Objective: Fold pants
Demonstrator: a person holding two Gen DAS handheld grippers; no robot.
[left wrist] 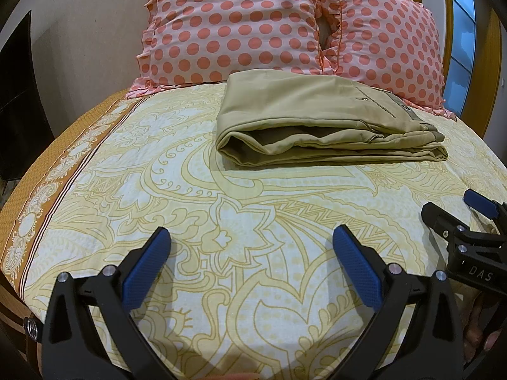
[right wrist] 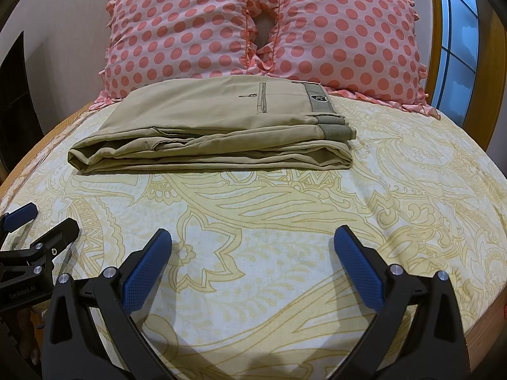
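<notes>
Khaki pants [left wrist: 317,120] lie folded into a flat stack on the bed, just in front of the pillows; they also show in the right wrist view [right wrist: 215,129], with the waistband and a zip pocket on top at the right. My left gripper [left wrist: 250,237] is open and empty, hovering over the sheet well short of the pants. My right gripper [right wrist: 253,237] is open and empty, also short of the pants. Each gripper shows at the edge of the other's view: the right one [left wrist: 456,209], the left one [right wrist: 41,221].
A yellow patterned bedsheet [left wrist: 221,221] covers the bed. Two pink polka-dot pillows [right wrist: 190,25] lean against the headboard behind the pants. A window [right wrist: 459,41] is at the right, a dark panel [left wrist: 19,95] at the left past the bed edge.
</notes>
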